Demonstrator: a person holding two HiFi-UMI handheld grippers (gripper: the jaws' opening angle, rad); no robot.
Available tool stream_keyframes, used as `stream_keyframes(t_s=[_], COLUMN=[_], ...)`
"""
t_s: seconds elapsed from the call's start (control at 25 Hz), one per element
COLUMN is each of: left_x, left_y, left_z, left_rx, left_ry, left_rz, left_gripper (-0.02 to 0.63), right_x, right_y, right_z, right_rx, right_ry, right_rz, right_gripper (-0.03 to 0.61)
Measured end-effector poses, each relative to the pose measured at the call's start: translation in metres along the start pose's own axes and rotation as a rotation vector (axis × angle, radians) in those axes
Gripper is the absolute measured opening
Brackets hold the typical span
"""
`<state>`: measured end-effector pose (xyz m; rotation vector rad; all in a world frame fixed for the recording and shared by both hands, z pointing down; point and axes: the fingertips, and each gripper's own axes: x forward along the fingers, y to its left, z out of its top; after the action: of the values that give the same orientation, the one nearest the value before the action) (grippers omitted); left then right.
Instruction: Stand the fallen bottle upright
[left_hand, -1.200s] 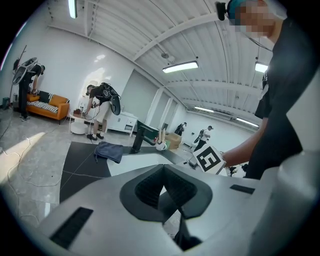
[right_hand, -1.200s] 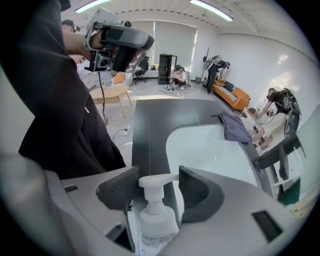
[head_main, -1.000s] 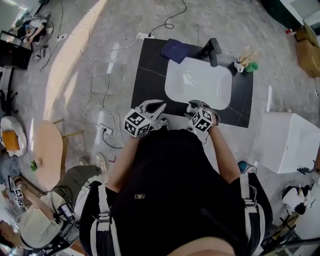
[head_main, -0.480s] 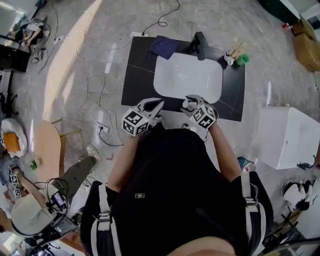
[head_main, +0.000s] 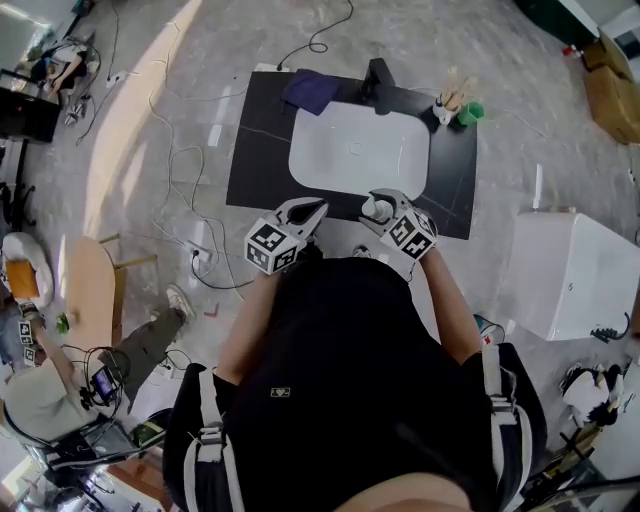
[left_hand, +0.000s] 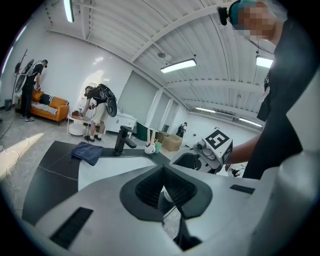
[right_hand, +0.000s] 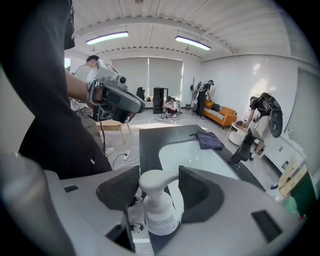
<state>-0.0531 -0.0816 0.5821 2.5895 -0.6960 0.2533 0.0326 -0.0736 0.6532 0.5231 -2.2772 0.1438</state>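
In the head view, a white basin (head_main: 360, 150) is sitting in a black counter (head_main: 255, 165). At the far edge a dark blue cloth (head_main: 310, 90) is lying left of a black faucet (head_main: 379, 82). To the faucet's right a white cup (head_main: 443, 106) is holding pale sticks, too small to identify, and a green cup (head_main: 468, 114) is standing just beside it. The person is holding the left gripper (head_main: 308, 212) and the right gripper (head_main: 383, 208) side by side at the counter's near edge.

In the left gripper view, the jaws are pressing together with nothing between them. They are pointing across the basin toward the faucet and the two cups.

In the right gripper view, the jaws are clamping the white pump bottle (right_hand: 159, 210) at its pump head, one pad on each side. The bottle's long axis is running up and down in this view, with the pump head on top and the labelled body hanging below the pads. Its spout is pointing toward the jaw on the right. The bottle is hanging at the near edge of the counter, with the basin beyond it.
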Motion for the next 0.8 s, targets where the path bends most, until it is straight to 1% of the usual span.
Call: stream_keyframes(t_s=[0.32,0.52,0.8], left_x=[0.016,0.027,0.04], left_y=[-0.024,-0.04,-0.061], left_z=[-0.003,-0.007,-0.016], left_rx=[-0.007,-0.014,-0.019], left_ry=[-0.016,-0.025,-0.016], left_rz=[0.042,0.065,0.081], left_gripper=[0.015,0.015,0.015], right_x=[-0.03,-0.045,-0.06], right_y=[-0.008,-0.013,-0.017], right_z=[-0.012,-0.021,-0.036], right_rx=[0.023,0.038,0.026], right_ry=[-0.046,-0.075,-0.091], right_rz=[0.059,0.061,0.067], right_gripper=[0.301,0.299,0.299])
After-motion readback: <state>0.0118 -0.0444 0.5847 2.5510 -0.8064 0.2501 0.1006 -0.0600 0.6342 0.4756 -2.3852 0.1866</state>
